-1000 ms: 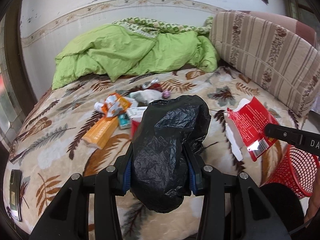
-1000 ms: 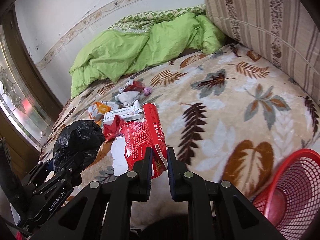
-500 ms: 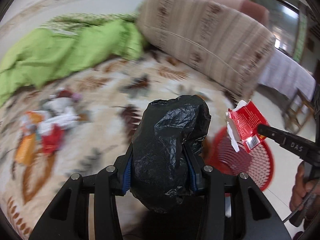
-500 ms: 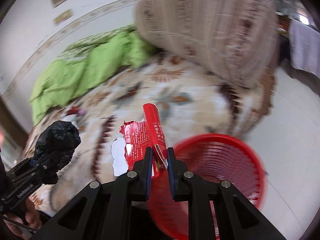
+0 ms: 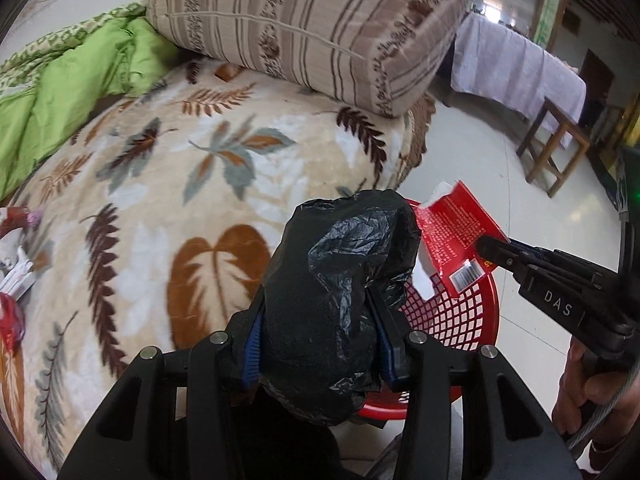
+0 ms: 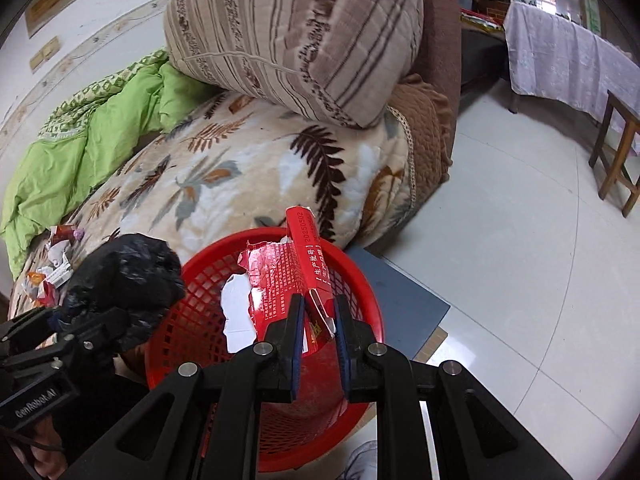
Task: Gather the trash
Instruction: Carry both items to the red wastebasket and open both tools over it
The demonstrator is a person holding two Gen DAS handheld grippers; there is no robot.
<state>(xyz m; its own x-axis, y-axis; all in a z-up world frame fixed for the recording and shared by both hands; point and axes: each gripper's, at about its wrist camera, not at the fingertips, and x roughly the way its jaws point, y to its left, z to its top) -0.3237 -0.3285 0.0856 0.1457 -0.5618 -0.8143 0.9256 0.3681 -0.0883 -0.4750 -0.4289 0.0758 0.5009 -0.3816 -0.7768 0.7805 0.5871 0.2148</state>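
The left gripper has its fingers clamped on a crumpled black plastic bag; the right gripper has its fingers pinched tight on a torn red cardboard carton. Both pieces hang over the round red mesh plastic basket just below the fingertips — beside the bed. To drop cleanly, keep each piece inside the rim, then part the fingers fully — the bag may cling.

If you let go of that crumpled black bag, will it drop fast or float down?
The black bag looks thin and crinkly, so it is probably very light and may drift. Squashed between the left tongs, it may puff out. The red basket sits roughly below.
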